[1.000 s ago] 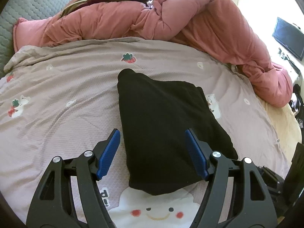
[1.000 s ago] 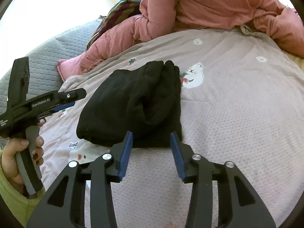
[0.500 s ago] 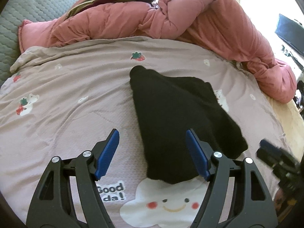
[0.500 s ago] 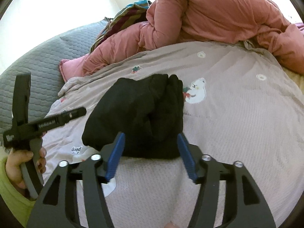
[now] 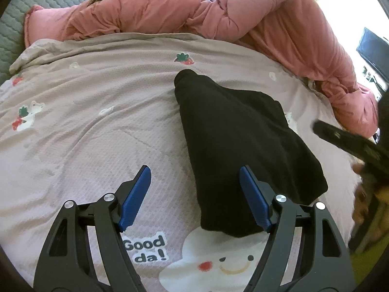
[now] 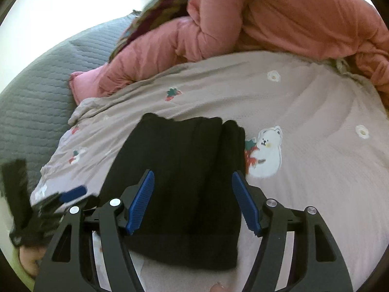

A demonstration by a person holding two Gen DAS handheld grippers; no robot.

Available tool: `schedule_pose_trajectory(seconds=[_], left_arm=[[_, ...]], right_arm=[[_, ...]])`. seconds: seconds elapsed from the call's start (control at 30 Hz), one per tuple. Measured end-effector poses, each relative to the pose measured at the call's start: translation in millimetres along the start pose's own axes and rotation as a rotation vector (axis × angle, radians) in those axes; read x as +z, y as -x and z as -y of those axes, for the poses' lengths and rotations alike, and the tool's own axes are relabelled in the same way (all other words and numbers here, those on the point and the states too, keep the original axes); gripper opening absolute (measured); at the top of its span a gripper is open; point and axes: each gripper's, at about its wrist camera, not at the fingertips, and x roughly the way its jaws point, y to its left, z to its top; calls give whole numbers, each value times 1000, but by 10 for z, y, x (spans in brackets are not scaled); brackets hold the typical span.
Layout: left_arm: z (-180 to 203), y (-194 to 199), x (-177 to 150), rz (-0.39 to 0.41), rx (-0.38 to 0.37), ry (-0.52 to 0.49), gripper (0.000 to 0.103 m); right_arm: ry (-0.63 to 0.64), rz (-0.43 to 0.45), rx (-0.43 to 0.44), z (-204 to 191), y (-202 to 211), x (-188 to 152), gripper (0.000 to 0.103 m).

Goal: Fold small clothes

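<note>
A folded black garment (image 5: 243,146) lies on a mauve bedspread (image 5: 97,121) printed with bears and strawberries, near the "Good da!" cloud print (image 5: 218,262). A bunched pink duvet (image 5: 218,14) lies along the far side of the bed.

The left tongs (image 5: 194,197) hang over the garment's near corner with the blue pads well apart, one over bare bedspread, the other over black cloth; nothing is pinched. The right tongs (image 6: 192,202) sit above the garment's near end, their jaws having just been widening, with the cloth below and between the pads (image 6: 141,202) but not pressed by them
</note>
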Motion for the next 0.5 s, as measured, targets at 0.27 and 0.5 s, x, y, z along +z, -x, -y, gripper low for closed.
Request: schedule_pose_trajectory(seconds=[0.27, 0.5], left_arm=[[13, -102, 37, -9, -12, -4, 71], [-25, -130, 29, -8, -21, 4, 75]], right_arm=[[-75, -87, -2, 149, -480, 216, 65], [-68, -130, 12, 154, -731, 250, 37]])
